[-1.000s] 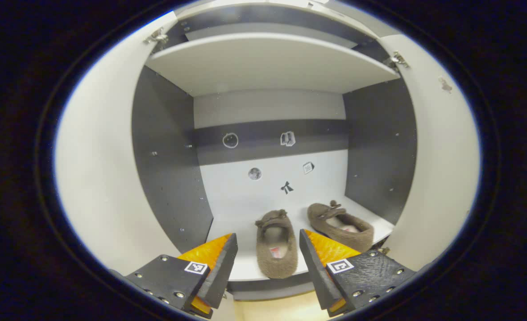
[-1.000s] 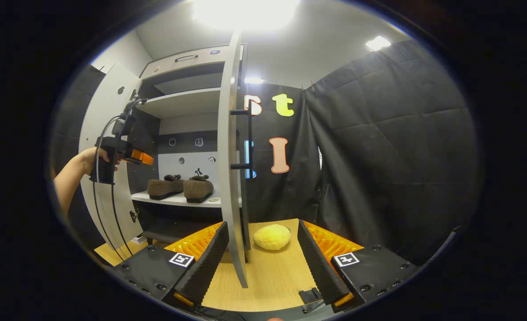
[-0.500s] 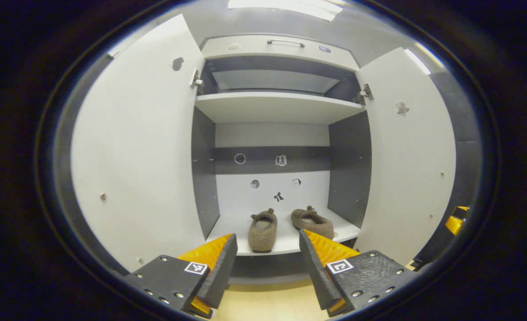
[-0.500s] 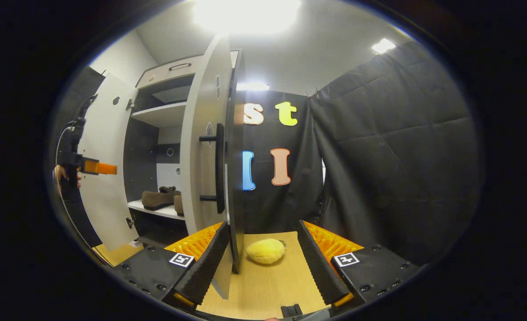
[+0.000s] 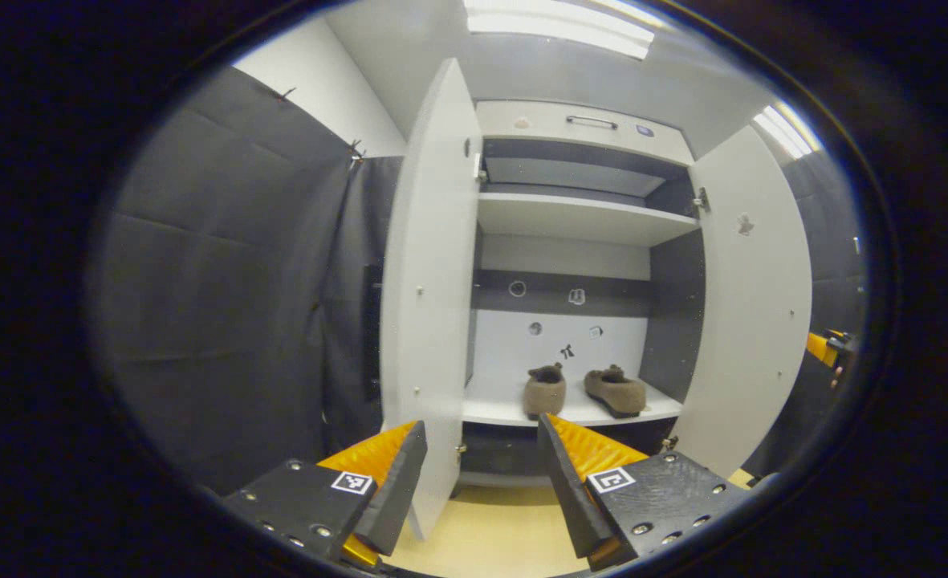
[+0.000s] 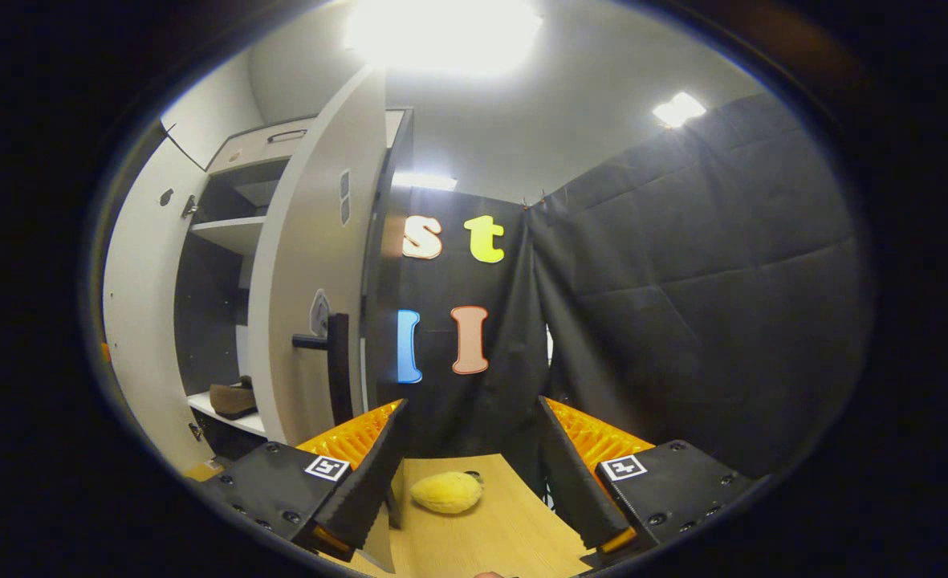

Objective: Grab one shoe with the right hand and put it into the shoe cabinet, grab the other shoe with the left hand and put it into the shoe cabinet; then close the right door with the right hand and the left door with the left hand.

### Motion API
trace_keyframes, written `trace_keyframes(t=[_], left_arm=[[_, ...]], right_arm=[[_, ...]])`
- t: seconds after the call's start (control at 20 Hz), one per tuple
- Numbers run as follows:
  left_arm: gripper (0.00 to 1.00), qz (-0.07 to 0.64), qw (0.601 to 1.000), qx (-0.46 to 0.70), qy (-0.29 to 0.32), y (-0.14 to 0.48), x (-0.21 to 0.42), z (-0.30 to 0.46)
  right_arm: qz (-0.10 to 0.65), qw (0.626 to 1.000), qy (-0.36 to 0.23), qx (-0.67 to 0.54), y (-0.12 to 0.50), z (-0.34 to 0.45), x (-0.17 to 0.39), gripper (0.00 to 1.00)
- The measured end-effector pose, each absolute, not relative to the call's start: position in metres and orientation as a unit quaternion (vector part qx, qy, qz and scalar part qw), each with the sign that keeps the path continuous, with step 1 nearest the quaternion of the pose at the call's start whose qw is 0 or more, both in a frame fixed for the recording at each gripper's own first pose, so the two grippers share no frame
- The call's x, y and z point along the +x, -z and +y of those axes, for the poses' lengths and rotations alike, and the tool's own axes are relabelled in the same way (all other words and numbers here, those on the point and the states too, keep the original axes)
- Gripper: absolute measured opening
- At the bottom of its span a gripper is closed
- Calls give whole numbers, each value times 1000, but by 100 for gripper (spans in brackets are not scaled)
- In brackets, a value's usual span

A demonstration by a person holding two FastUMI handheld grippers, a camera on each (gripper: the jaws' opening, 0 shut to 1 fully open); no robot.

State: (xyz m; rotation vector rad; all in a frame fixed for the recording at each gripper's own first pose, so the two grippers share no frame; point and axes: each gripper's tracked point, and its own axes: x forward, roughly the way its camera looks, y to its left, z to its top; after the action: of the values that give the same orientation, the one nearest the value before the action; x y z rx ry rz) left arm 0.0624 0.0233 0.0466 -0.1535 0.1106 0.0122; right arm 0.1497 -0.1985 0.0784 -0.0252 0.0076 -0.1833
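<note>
Brown fuzzy slippers, one beside the other, sit on my shoe cabinet's lower shelf, toward 1 o'clock of my left gripper, which is spread and empty. My right gripper is spread too, the right door's edge at 10 o'clock.

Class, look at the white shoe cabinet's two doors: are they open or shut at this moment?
Open. Both white doors, left and right, stand swung outward, leaving the two brown fuzzy slippers visible on the shelf.
</note>
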Motion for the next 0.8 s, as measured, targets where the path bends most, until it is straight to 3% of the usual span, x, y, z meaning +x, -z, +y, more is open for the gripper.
trace_keyframes(t=[0.4,0.55,0.6,0.7,0.8], left_arm=[[81,36,994,-71,-79,-46,42,148],[81,38,993,-67,-92,-42,50,183],[81,39,993,-66,-94,-40,55,193],[84,35,992,-68,-97,-38,70,209],[81,34,992,-80,-91,-35,85,215]], right_arm=[[26,989,136,-48,-68,-183,165,94],[32,992,115,-32,-67,-164,162,93],[30,993,106,-36,-68,-152,161,87],[25,996,78,-44,-70,-119,161,87],[19,998,51,-41,-70,-84,164,87]])
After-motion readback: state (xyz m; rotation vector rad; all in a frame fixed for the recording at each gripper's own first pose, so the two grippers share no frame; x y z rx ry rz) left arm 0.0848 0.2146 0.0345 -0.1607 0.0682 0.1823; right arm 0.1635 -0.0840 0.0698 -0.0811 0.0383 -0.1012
